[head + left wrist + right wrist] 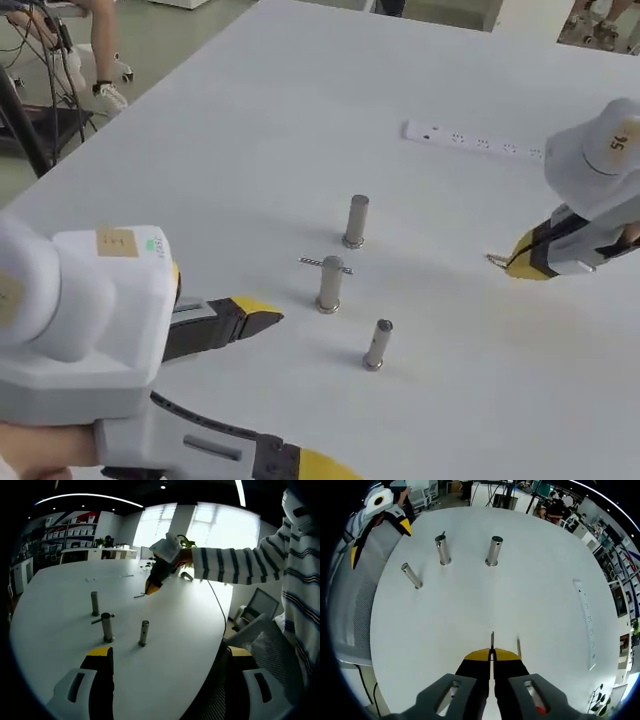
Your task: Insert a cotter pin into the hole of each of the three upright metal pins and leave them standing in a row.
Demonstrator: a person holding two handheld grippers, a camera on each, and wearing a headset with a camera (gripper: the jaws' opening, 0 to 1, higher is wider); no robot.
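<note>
- In the middle of the tabletop [220, 130] three metal pins stand upright in a slanted row, apart from each other: the far pin [356, 221], the middle pin [330, 285] and the near pin [377, 344].
- The middle pin carries the fitted cotter pin [325, 264], crosswise near its top. The far and near pins look bare.
- Toward the right edge of the tabletop, my right gripper [491, 654] is clamped on a second cotter pin [492, 641]. It pokes forward from the jaw tips, low over the surface.
- A thin sliver [518, 647] lies just beside those jaws. I take it for a third cotter pin, but it is too small to be sure.
- My left gripper [168, 652] has its jaws spread wide and holds nothing, on the near left side of the row.
- I judge one insertion of three done and the second in hand.
- Next I would carry the held pin to a bare metal pin, line its tip up with the cross hole and push straight through. The left gripper should probably steady the metal pin so it doesn't tip.
- Count: three metal pins, two sure cotter pins and perhaps a third, two grippers, and one power strip [470, 142] toward the far right corner.
</note>
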